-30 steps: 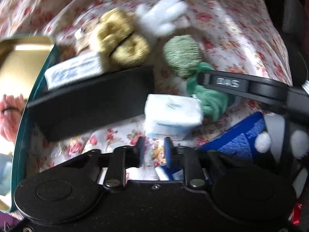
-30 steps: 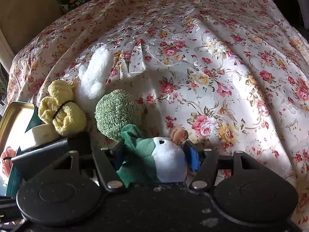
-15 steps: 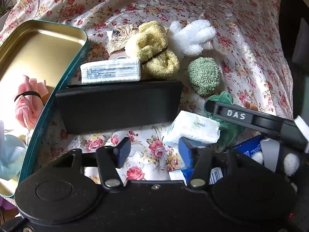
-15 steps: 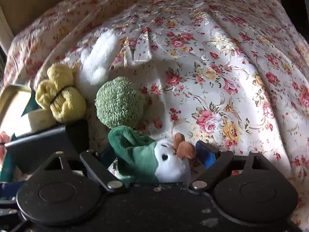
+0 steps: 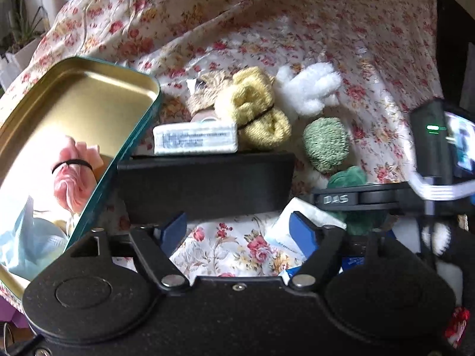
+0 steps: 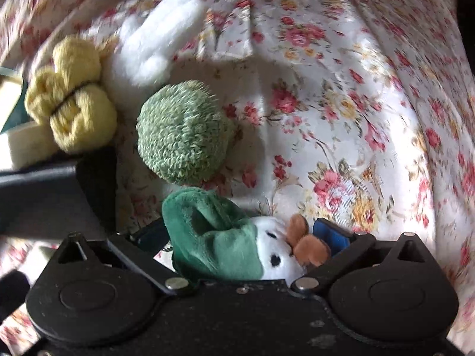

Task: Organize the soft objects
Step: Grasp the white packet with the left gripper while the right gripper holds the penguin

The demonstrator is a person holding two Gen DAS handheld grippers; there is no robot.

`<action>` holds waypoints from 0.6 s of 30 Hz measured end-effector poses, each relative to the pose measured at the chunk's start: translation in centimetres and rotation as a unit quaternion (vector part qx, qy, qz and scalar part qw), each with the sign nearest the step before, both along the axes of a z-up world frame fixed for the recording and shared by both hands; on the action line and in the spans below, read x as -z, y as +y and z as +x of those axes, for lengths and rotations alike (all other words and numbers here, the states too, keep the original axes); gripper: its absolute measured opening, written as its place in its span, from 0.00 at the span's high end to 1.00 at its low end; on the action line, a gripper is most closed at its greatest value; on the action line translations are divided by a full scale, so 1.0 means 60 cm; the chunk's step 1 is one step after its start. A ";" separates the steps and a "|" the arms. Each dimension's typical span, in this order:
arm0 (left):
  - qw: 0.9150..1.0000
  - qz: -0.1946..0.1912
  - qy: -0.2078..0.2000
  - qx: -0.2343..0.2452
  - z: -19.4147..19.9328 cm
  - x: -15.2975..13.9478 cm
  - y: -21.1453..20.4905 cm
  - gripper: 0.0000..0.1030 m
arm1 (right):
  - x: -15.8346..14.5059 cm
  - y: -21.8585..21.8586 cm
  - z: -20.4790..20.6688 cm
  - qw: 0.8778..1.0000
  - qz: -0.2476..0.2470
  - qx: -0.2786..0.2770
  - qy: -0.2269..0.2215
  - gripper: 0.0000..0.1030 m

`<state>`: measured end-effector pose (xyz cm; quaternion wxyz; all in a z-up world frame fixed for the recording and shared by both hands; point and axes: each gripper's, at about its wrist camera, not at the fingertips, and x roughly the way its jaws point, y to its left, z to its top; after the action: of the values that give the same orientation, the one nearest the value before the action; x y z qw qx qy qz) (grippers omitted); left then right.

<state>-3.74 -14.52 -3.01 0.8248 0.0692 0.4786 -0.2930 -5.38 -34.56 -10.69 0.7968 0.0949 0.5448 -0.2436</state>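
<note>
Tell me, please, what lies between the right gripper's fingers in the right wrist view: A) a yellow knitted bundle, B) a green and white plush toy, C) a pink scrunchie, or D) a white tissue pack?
B: the green and white plush toy lies between the spread fingers of the right gripper.

I work in a home: a rose-print tablecloth (image 5: 297, 23) under me, a potted plant (image 5: 22, 26) far left, a gold-lined tin (image 5: 89, 89) of toiletries near left.

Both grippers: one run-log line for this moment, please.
left gripper: opening, empty | right gripper: opening, duck plush between jaws, ungripped | tin: pink cloth inside
</note>
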 end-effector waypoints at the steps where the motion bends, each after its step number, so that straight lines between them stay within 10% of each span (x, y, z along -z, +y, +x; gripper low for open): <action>1: 1.000 -0.002 -0.004 0.004 -0.002 -0.002 0.000 0.23 | 0.001 0.002 0.006 1.000 -0.003 -0.004 0.004 0.00; 13: 0.999 -0.010 0.008 0.042 -0.003 -0.004 -0.011 0.20 | -0.004 -0.011 0.031 1.000 0.013 -0.028 0.000 0.01; 18: 0.999 -0.023 0.011 0.044 -0.005 -0.006 -0.009 0.20 | -0.033 -0.019 -0.008 0.999 0.027 -0.015 -0.030 0.30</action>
<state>-4.04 -15.08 -2.66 0.8069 0.0679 0.4775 -0.3409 -5.87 -35.68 -8.70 0.8134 0.1151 0.5287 -0.2136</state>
